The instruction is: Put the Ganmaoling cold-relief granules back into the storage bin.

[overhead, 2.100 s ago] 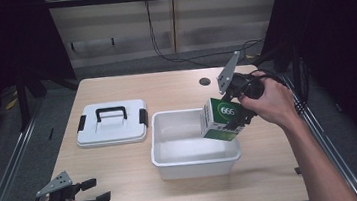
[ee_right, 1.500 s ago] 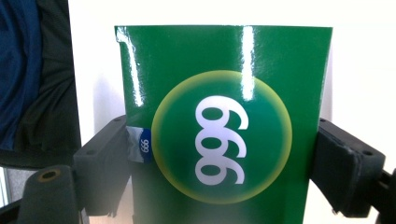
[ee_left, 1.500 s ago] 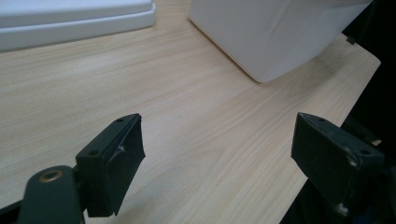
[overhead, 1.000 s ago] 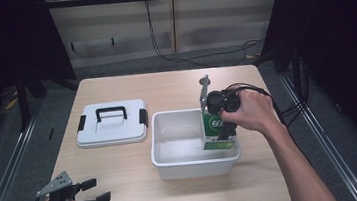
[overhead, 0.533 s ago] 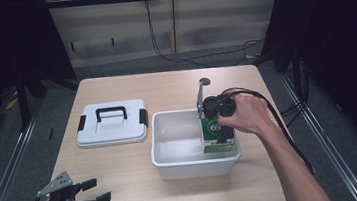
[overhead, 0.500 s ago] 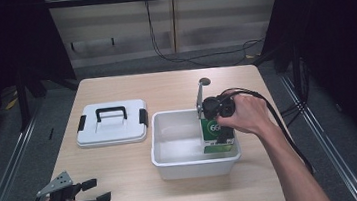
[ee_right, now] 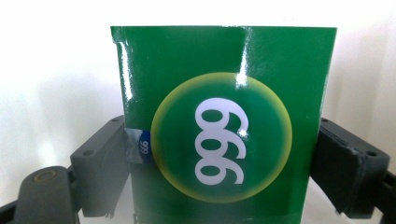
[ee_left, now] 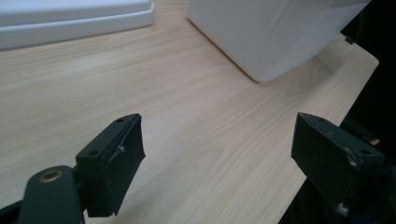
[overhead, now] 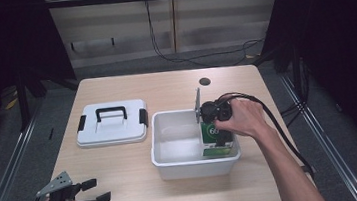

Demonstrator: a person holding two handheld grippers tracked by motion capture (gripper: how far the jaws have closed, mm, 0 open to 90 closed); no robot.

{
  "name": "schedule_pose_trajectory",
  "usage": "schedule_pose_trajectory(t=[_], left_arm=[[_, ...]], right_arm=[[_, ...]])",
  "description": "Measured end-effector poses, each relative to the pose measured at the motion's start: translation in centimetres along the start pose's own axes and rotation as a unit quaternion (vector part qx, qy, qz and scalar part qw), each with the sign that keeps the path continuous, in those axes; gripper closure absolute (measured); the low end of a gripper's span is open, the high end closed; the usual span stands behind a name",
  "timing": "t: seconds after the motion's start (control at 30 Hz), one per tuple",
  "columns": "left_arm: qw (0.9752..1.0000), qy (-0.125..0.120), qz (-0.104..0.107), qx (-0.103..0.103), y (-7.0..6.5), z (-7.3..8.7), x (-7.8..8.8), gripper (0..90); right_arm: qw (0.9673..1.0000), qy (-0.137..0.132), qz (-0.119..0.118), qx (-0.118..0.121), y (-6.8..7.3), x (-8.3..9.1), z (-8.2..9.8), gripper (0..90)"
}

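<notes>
Lowered from above the table into the white bin (overhead: 173,166), the green box (overhead: 215,137) sits clamped in the right gripper (overhead: 218,126); left gripper (overhead: 93,192) rests spread wide, empty.

Bin (overhead: 173,166) interior: green box (overhead: 217,141) and right tool (overhead: 218,126) fill its right end; left part open.
Bench (overhead: 123,171) front left: bare wood between left tool (overhead: 96,199), bin and lid (overhead: 112,123).

Bright overhead light on the table (overhead: 165,89), dark surroundings; glare streaks the green box (ee_right: 224,116) against a blown-out white background.
</notes>
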State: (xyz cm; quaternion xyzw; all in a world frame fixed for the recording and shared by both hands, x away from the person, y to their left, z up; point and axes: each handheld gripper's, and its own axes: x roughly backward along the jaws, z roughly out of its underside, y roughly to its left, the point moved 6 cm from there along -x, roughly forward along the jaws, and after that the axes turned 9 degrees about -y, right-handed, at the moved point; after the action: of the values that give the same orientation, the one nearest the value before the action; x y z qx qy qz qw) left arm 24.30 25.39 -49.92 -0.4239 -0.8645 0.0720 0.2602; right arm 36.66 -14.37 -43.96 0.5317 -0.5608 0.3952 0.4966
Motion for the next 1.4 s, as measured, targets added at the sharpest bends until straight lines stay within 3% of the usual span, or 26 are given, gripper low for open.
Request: schedule_pose_trajectory(t=[0.77,1.07,1.1,1.4], left_arm=[[1.0,0.0,0.0,0.001,0.0,0.0,0.1,17.0],[1.0,0.0,0.001,0.0,0.0,0.0,0.1,17.0],[1.0,0.0,0.002,0.0,0.0,0.0,0.1,17.0],[1.0,0.001,0.0,-0.002,0.0,0.0,0.0,17.0]], right_arm=[[0.9996,0.027,-0.008,0.006,0.1,-2.7,0.0,13.3],[0.9992,0.04,0.002,0.004,-0.1,-3.7,0.0,13.5],[0.9992,0.039,0.01,0.004,-0.1,-3.7,-0.1,13.4],[0.9993,0.034,0.009,0.007,-0.1,-3.9,0.1,12.6]])
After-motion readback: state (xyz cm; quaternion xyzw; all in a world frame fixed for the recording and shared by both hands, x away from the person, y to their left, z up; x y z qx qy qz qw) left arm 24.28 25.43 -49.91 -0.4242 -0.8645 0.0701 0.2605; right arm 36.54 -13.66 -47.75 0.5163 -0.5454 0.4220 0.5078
